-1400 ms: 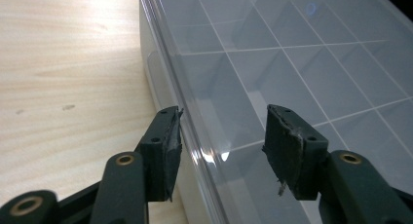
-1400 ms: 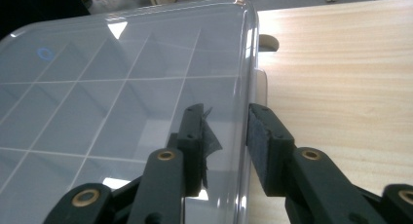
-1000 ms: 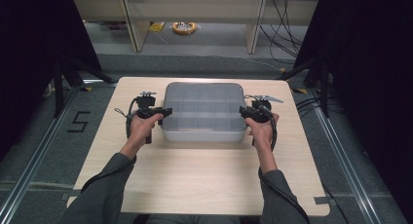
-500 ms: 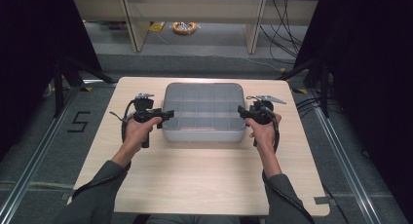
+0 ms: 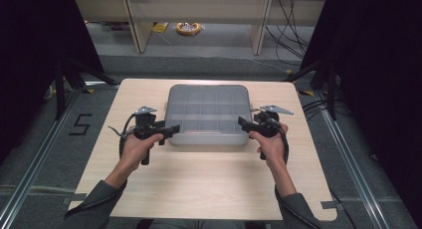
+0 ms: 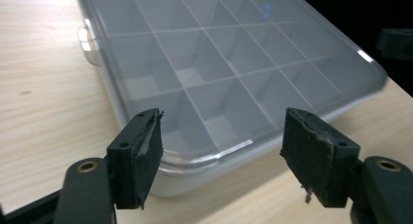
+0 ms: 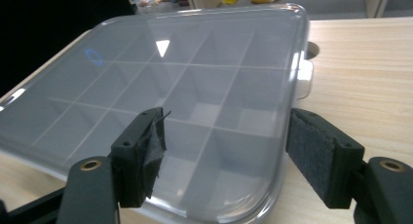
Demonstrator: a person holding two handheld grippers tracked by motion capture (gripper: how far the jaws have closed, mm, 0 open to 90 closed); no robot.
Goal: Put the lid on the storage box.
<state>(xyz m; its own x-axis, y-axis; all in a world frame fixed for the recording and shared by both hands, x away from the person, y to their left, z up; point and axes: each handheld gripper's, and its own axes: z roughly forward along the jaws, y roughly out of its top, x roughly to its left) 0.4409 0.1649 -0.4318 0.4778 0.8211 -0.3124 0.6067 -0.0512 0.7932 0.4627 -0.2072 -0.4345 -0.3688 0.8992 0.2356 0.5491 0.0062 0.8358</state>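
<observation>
A clear, lidded plastic compartment box [image 5: 208, 114] lies flat at the middle of the wooden table [image 5: 199, 184], its cells looking empty. My left gripper [image 5: 171, 131] sits by the box's near left corner. Its jaws have just been opening and now stand open, with the box [image 6: 234, 63] corner just beyond the left gripper [image 6: 221, 131] and untouched by the pads. My right gripper [image 5: 242, 122] is by the near right corner. Its jaws have also just been opening and stand open, the box [image 7: 185, 87] edge lying past the right gripper [image 7: 224, 136], pads apart from it.
Bare tabletop stretches in front of the box toward the person. Small latch tabs [image 6: 87, 39] stick out from the box's sides. Beyond the table are shelf legs [image 5: 134, 25], a yellow coil [image 5: 188, 28] on the floor and cables [image 5: 293, 30]. Dark stands flank both sides.
Both grippers have let go of the box's sides, opened their jaws and drawn back a little toward the person. The box has stayed in place.
</observation>
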